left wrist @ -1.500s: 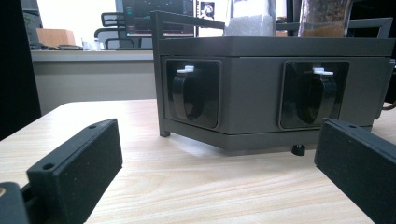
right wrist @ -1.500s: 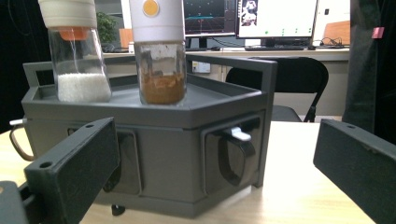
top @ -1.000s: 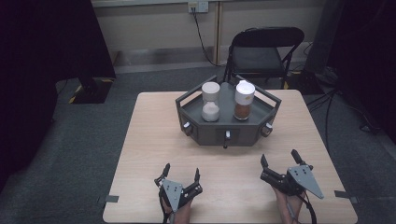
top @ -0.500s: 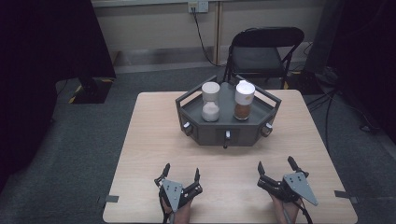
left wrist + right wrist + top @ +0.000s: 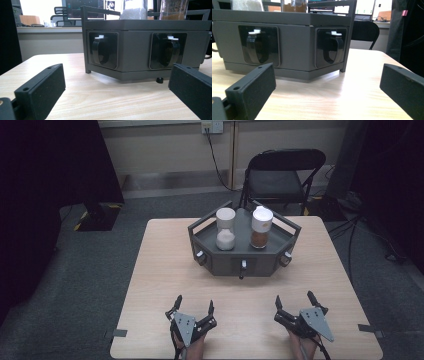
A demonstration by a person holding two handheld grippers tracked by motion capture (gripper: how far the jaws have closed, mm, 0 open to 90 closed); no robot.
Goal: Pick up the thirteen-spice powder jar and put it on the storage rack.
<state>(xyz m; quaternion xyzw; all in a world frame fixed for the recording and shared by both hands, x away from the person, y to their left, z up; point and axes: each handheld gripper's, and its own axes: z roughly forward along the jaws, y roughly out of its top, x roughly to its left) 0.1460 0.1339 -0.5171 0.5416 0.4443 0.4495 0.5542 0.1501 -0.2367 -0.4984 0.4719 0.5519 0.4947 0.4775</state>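
A dark grey six-sided stand (image 5: 260, 262) sits at the back middle of the wooden table (image 5: 160, 270). On it are a white-lidded jar of white powder (image 5: 225, 230) and a white-lidded jar of brown powder (image 5: 261, 227). Black knobs with white tips sit in recesses on its front faces (image 5: 102, 50) (image 5: 333, 47). My left gripper (image 5: 194, 302) rests open near the front edge, left of centre. My right gripper (image 5: 294, 298) is open at the front right. Both point at the stand, well short of it, and hold nothing.
A black folding chair (image 5: 282, 175) stands behind the table. Cables (image 5: 360, 220) trail on the floor at the right. Tape marks (image 5: 120, 332) sit at the table's front corners. Bare wood lies between the grippers and the stand.
My right gripper has slid a little back toward the front edge and slightly left. The left gripper and the stand have not moved.
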